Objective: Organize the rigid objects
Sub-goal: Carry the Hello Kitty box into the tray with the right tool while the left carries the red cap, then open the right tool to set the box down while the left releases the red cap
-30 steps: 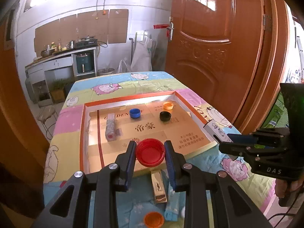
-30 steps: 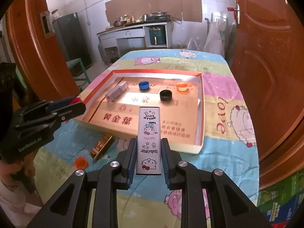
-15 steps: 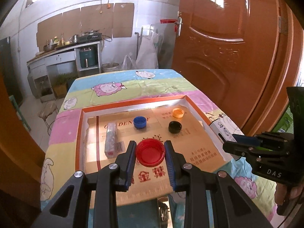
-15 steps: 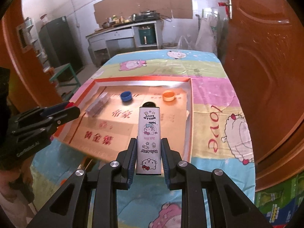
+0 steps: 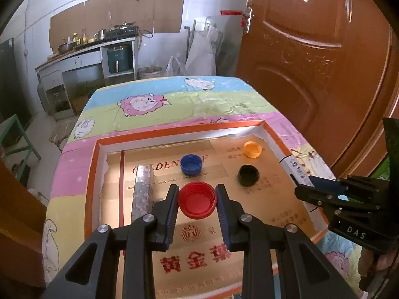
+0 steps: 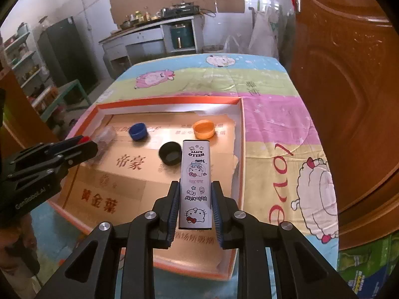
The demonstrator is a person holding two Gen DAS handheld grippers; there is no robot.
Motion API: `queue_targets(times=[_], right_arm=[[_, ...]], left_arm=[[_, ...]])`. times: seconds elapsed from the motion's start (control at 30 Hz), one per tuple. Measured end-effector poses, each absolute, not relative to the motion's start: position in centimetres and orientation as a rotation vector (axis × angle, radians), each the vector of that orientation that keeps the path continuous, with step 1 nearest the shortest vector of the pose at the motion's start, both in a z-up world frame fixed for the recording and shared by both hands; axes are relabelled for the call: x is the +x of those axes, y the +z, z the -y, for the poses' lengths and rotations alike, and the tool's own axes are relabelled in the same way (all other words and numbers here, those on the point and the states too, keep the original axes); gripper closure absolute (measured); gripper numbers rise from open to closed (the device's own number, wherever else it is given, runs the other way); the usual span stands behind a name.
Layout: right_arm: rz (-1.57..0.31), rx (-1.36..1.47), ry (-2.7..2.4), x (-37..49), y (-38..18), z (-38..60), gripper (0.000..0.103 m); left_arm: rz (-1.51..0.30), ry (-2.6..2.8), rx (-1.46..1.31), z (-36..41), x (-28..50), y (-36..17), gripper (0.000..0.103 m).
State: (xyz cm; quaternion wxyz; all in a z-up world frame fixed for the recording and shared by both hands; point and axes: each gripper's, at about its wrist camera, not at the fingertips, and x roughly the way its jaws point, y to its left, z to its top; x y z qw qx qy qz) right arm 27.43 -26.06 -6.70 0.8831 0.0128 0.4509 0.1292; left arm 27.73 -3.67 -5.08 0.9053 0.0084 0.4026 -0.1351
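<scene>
My left gripper (image 5: 197, 200) is shut on a red bottle cap (image 5: 197, 199) and holds it above the orange-rimmed shallow box (image 5: 174, 132). My right gripper (image 6: 195, 200) is shut on a white Hello Kitty box (image 6: 195, 182), held over the shallow box's right part (image 6: 240, 149). In the box lie a blue cap (image 5: 191, 164), a black cap (image 5: 248, 175), an orange cap (image 5: 252, 149) and a clear patterned stick box (image 5: 142, 194). The same caps show in the right wrist view: blue (image 6: 137, 131), black (image 6: 170, 153), orange (image 6: 203, 129).
The box sits on a table with a cartoon sheep cloth (image 5: 174, 104). A brown wooden door (image 5: 311, 62) stands close on the right. A kitchen counter (image 5: 87, 52) is far behind. The right gripper shows in the left view (image 5: 344, 194); the left gripper shows in the right view (image 6: 47, 159).
Both grippers moved forward over the box, each keeping its object. The items on the cloth in front of the box have left the views.
</scene>
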Motion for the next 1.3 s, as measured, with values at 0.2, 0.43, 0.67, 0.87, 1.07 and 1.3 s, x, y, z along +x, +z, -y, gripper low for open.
queue_targets(times=[0.2, 0.43, 0.67, 0.87, 1.07, 1.3], right_arm=[[-0.952, 0.027, 0.26, 28.9, -7.5, 26.1, 0.078], [-0.965, 0.01, 0.258, 29.8, -8.2, 25.7, 0.078], [-0.97, -0.009, 0.257, 30.3, -8.5, 25.4, 0.078], [-0.978, -0.018, 0.253, 30.6, -9.0, 25.2, 0.078], [-0.986, -0.024, 0.255, 30.8, -9.3, 25.0, 0.078], [-0.992, -0.025, 0.255, 31.0, -9.9, 24.9, 0.078]], left_arm=[[-0.868, -0.265, 0.009, 3.7, 29.6, -6.0, 0.073], [-0.904, -0.256, 0.001, 3.5, 30.8, -7.2, 0.073], [-0.925, -0.254, 0.0, 3.5, 31.6, -7.9, 0.073], [-0.947, -0.253, 0.004, 3.6, 32.0, -8.5, 0.073], [-0.968, -0.254, 0.008, 4.0, 32.3, -9.2, 0.073], [-0.961, -0.247, 0.007, 4.0, 32.3, -9.8, 0.073]])
